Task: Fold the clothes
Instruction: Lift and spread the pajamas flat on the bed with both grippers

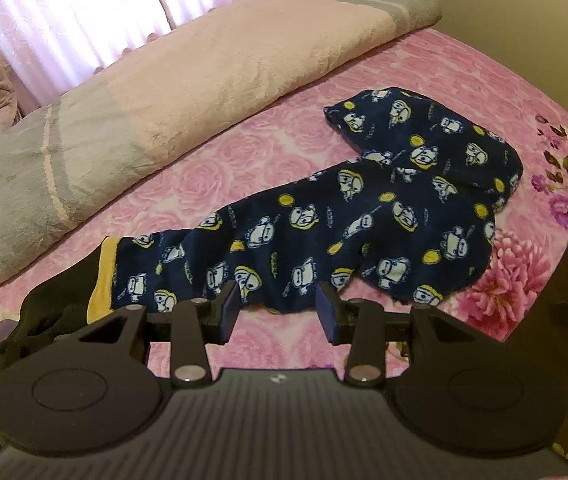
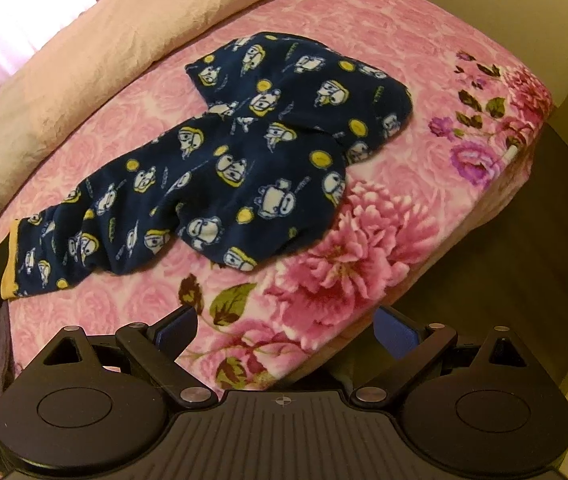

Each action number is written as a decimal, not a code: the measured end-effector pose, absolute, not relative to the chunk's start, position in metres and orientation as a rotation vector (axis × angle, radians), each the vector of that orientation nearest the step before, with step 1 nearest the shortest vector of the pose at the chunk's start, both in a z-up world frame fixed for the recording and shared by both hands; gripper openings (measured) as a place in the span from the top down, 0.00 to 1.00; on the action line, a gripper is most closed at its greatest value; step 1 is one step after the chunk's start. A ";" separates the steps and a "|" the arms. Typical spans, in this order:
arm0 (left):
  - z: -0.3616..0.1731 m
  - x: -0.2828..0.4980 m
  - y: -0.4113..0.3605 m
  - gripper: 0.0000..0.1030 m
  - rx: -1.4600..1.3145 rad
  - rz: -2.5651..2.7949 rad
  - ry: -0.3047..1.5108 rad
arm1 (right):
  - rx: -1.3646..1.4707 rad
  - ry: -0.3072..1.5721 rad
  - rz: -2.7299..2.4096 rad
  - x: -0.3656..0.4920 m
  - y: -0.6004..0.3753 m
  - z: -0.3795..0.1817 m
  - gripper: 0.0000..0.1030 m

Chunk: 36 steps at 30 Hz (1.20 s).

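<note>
A pair of navy fleece pajama pants [image 1: 363, 216] printed with white cartoon monkeys and yellow dots lies loosely folded on a bed covered by a pink rose-patterned bedspread [image 1: 244, 152]. The pants stretch along the near edge of the bed: the wide waist end is bunched toward the bed's right corner, beside large printed peonies, and the legs run left, ending in a yellow cuff [image 1: 104, 280] near the left side. In the left wrist view, the left gripper [image 1: 278, 308] hovers just at the near hem of the pants with its two dark fingers spread apart and nothing between them; whether the fingertips touch the fabric cannot be told. In the right wrist view, the right gripper [image 2: 285, 330] hangs over the bed's near edge, apart from the pants, its blue-padded fingers [image 2: 178, 330] spread wide and empty. Behind the pants, along the far side of the bed, lies a long rolled blanket [image 1: 164, 92] in pale pink and grey. Sheer pink curtains [image 1: 64, 8] glow behind it.
</note>
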<state>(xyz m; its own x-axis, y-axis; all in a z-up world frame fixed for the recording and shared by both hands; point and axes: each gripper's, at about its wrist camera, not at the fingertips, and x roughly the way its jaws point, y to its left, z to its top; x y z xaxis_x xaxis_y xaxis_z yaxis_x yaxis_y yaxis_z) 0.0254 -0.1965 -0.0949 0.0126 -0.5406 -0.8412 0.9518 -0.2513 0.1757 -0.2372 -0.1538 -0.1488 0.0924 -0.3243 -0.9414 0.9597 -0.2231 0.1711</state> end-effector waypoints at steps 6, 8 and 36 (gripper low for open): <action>-0.102 0.012 -0.194 0.63 1.046 -1.588 0.548 | 1.231 0.734 -1.443 -0.249 -0.143 -0.152 0.05; -0.106 0.009 -0.195 0.63 1.051 -1.602 0.548 | 1.243 0.724 -1.458 -0.254 -0.138 -0.155 0.05; -0.175 -0.101 -0.276 0.54 1.058 -1.601 0.678 | 1.442 0.514 -1.518 -0.467 -0.201 -0.210 0.06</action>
<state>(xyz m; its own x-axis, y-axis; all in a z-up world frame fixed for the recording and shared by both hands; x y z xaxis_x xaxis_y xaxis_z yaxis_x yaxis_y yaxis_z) -0.1011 -0.2765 -0.1751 -0.0568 -0.4523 -0.8900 0.9541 -0.2872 0.0851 -0.4671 -0.2006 -0.2097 0.1425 -0.3391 -0.9299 0.8346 -0.4638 0.2970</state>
